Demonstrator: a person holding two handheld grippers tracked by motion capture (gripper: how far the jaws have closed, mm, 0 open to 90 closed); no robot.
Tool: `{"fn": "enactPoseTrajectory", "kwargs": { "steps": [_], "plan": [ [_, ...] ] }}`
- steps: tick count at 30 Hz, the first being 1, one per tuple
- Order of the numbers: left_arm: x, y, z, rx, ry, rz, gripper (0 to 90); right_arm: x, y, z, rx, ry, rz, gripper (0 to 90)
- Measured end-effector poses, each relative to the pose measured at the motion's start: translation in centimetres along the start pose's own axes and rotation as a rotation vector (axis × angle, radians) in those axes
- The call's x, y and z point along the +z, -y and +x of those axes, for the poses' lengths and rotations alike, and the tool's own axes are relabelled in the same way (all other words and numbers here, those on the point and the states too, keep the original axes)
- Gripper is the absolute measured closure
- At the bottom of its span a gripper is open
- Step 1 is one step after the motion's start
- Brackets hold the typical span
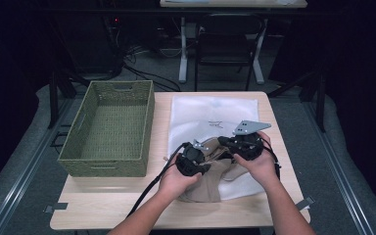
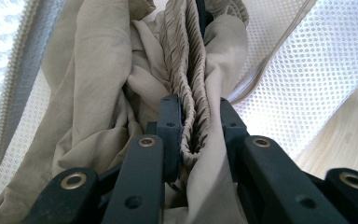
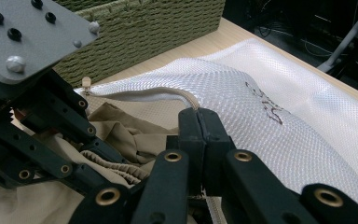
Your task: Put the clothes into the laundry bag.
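Jaws: my left gripper (image 2: 196,135) and right gripper (image 3: 199,135) have matte black linkages with brass-ringed pivots.
Plates: grey, three-cornered, with dark holes and silver screws.
Cables: black, trailing below my left hand (image 1: 176,178).
Arms: bare, sleeveless.

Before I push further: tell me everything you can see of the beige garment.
The beige garment is thin, crumpled woven cloth with a gathered elastic band. It lies partly inside the white mesh bag at its zipped opening, the rest spilling toward the table's near edge. The left gripper pinches the band between its jaws; the right gripper is shut on the bag's edge beside it.
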State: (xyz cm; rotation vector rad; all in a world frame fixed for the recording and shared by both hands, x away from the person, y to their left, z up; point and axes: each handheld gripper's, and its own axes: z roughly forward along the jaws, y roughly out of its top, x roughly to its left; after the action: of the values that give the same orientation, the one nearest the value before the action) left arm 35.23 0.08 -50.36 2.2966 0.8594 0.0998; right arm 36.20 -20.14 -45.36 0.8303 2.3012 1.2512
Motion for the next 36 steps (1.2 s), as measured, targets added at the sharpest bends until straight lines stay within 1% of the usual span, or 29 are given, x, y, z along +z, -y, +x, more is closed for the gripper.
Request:
{"fn": "enactPoseTrajectory", "kwargs": {
  "steps": [18,21,24,30,36],
  "plan": [
    [-0.01,-0.01,0.00,0.000,0.000,0.000,76.9,-0.02,0.02,-0.03,0.001,0.002,-0.003,89.5],
    [-0.01,-0.07,0.04,-0.003,-0.003,0.000,77.0,-0.02,0.01,0.00,0.001,0.002,-0.002,89.5],
    [0.03,-0.08,0.06,-0.014,-0.003,-0.004,77.0,-0.01,0.02,-0.01,-0.002,0.002,-0.003,89.5],
    [0.08,-0.17,0.21,-0.011,-0.006,-0.007,77.5,0.01,0.01,0.03,-0.005,0.001,-0.002,89.5],
    [0.22,-0.33,0.37,-0.022,-0.007,-0.012,77.6,-0.01,0.02,0.02,-0.005,0.003,-0.002,89.5]
  ]
}}
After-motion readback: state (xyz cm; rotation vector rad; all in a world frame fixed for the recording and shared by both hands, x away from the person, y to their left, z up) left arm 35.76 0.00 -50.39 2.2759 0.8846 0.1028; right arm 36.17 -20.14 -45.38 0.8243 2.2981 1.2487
